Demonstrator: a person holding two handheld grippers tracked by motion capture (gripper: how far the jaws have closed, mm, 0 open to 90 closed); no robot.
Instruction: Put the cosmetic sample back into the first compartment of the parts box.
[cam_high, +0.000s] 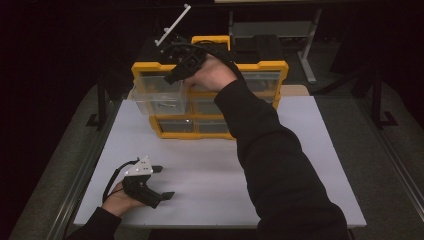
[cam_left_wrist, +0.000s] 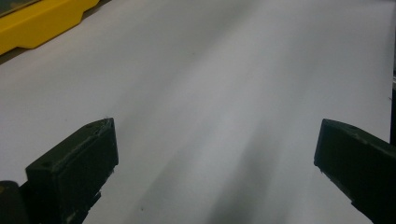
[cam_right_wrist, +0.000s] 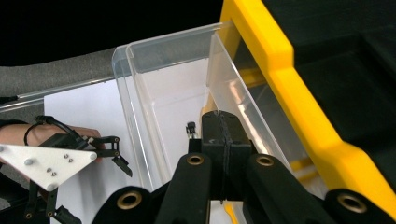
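Your right hand-held gripper, jaws shut, empty, sits inside the pulled-out clear drawer, beside a small dark part.

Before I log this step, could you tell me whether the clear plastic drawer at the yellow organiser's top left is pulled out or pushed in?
Pulled out: the clear plastic drawer juts forward from the yellow organiser.

I see black long sleeves on both my arms. My left gripper is black, with blocky square-ended jaws, a pale grey three-cornered plate dotted with small screws, and a thin black cable looping behind. My right gripper is matte black too, with brass-ringed pivots along its linkage arms.
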